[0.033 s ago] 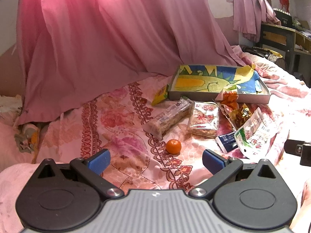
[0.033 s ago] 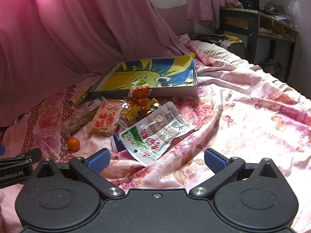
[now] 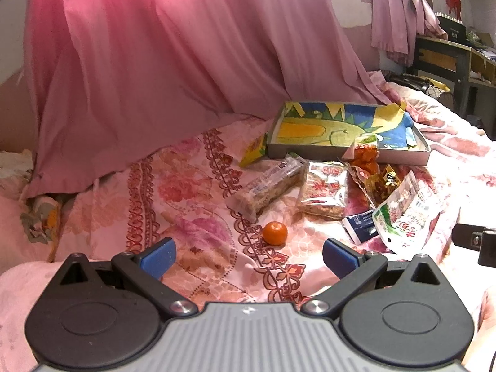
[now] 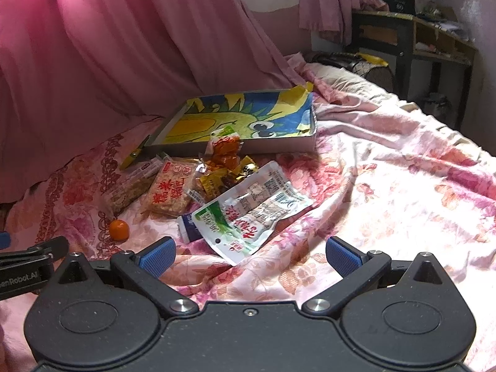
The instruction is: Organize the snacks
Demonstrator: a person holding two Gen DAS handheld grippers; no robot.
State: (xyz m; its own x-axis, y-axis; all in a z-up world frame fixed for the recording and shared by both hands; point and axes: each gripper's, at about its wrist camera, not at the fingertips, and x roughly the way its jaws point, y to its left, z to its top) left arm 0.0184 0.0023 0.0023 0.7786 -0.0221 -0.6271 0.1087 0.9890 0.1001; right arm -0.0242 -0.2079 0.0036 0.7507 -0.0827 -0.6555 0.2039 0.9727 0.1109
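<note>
Both my left gripper (image 3: 248, 257) and right gripper (image 4: 249, 255) are spread wide and empty, the tangerine (image 3: 275, 232) on the bedspread lying just ahead of the left, nearer than the tray (image 3: 347, 154).

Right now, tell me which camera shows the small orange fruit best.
The left wrist view: the small orange fruit lies unobstructed on the bedspread, just ahead of the open left gripper. The right wrist view shows it smaller, off at the left side.

Snack packets (image 4: 248, 210) before tray (image 4: 279, 145)
</note>
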